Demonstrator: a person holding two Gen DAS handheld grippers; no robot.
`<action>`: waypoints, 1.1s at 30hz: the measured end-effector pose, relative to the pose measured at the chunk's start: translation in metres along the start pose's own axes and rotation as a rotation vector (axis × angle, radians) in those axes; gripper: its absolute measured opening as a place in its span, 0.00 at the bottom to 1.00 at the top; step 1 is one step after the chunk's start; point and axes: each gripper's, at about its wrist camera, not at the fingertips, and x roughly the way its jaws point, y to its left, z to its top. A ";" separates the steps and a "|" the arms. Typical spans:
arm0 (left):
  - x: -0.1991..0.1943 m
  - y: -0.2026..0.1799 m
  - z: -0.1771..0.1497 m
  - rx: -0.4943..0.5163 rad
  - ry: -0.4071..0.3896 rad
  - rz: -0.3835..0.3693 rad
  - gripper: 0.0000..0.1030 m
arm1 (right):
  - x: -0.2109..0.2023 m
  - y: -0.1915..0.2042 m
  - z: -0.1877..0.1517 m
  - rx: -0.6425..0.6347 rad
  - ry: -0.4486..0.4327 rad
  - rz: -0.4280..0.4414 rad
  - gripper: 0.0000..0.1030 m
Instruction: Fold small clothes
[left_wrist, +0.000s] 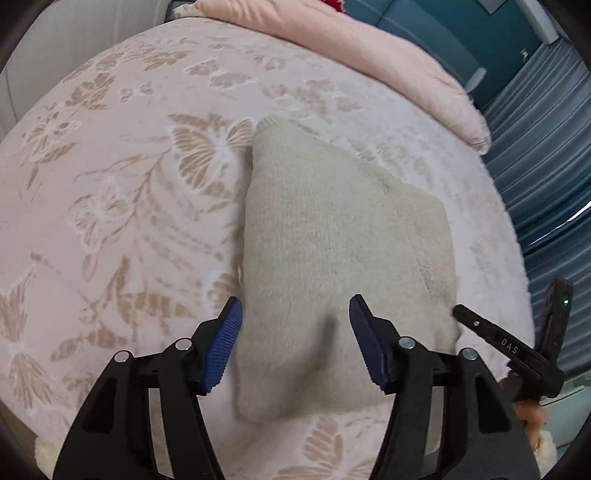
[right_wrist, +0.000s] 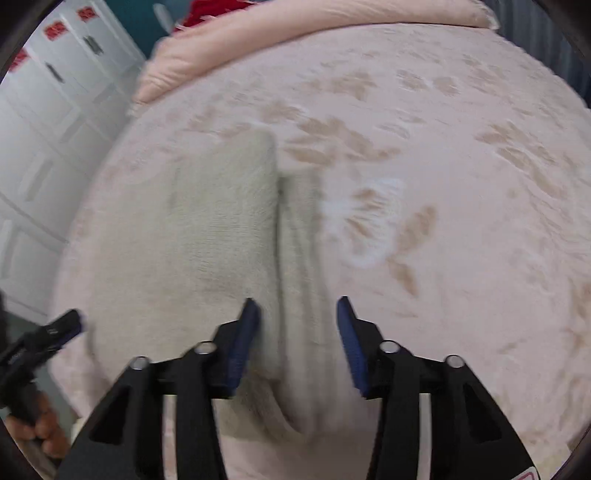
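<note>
A beige knitted garment (left_wrist: 332, 236) lies folded on a pink bedspread with butterfly patterns (left_wrist: 110, 166). My left gripper (left_wrist: 293, 306) hovers open over its near left corner; one blue pad (left_wrist: 223, 343) sits at the cloth's left edge and the other rests over the knit. In the right wrist view the garment (right_wrist: 207, 229) shows a long raised fold (right_wrist: 301, 258) along its right side. My right gripper (right_wrist: 297, 301) straddles that fold with its jaws narrowly apart; the view is blurred. Each gripper shows at the edge of the other's view: the right gripper (left_wrist: 509, 347) and the left gripper (right_wrist: 48, 332).
A rolled pink quilt (left_wrist: 369, 48) lies along the far side of the bed. Blue curtains (left_wrist: 535, 166) hang to the right, and white cupboard doors (right_wrist: 55, 110) stand to the left. A hand (right_wrist: 37, 432) holds the left gripper's handle.
</note>
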 end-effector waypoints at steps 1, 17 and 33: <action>-0.007 0.001 -0.006 0.007 -0.028 0.000 0.57 | -0.017 -0.002 -0.005 0.021 -0.045 0.061 0.24; -0.003 -0.008 -0.044 0.038 0.005 0.086 0.75 | -0.033 0.038 -0.022 -0.177 -0.049 0.031 0.63; 0.022 0.006 -0.038 0.024 0.099 -0.016 0.61 | 0.012 0.010 -0.038 0.017 0.101 0.167 0.33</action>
